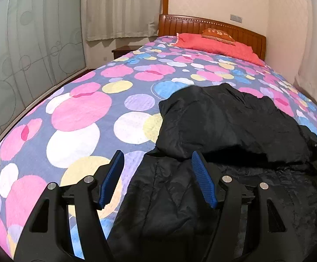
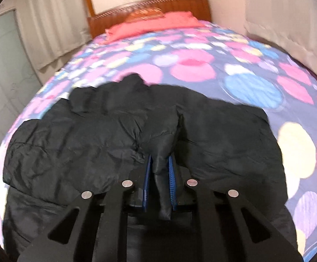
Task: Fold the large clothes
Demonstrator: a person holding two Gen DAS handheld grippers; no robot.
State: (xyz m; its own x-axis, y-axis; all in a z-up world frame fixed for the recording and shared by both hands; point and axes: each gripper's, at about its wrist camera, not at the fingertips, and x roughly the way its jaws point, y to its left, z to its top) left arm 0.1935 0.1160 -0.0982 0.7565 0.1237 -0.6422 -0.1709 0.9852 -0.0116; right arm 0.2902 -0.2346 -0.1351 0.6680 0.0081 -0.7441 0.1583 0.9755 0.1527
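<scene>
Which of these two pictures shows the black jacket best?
The right wrist view: the whole black jacket spreads across the bed, a fold pinched in the right gripper, though blurred. The left wrist view is sharper but cuts off its near side.

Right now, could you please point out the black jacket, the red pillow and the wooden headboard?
black jacket [image 1: 223, 120], left wrist view, on its folded-over upper layer.
red pillow [image 1: 219, 45], left wrist view, on its top face.
wooden headboard [image 1: 180, 25], left wrist view, on its slatted panel.
</scene>
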